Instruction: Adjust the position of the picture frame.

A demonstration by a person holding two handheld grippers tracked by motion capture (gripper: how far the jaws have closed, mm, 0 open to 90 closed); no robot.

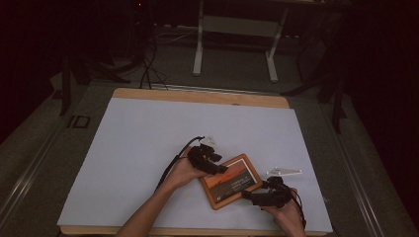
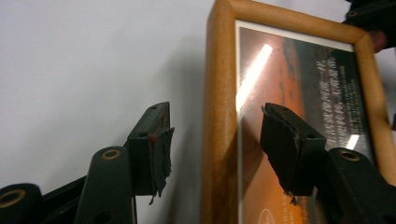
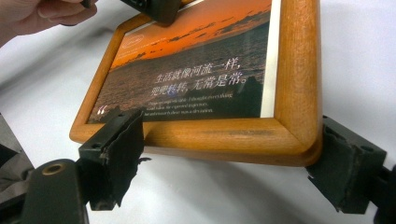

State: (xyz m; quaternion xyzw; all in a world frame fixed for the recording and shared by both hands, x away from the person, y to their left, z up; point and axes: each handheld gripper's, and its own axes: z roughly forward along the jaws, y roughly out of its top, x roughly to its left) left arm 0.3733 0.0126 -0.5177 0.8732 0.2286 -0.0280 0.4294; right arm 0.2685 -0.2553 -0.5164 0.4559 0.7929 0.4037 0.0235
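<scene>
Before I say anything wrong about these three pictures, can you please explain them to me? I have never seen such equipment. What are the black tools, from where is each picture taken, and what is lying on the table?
There is no robot here. A person holds one black two-jaw tool in each hand: the left gripper and the right gripper.

The high view comes from a fixed camera above the person, looking down on the white table. The two other pictures come from small cameras riding on the grippers, each looking along its own jaws.

On the table lies a wooden picture frame holding a sunset print with text. A small pale flat piece lies beside it; I cannot tell what it is.

Nothing is held yet. The left gripper stands open astride one side rail of the frame. The right gripper is open around a corner edge of the frame.
</scene>
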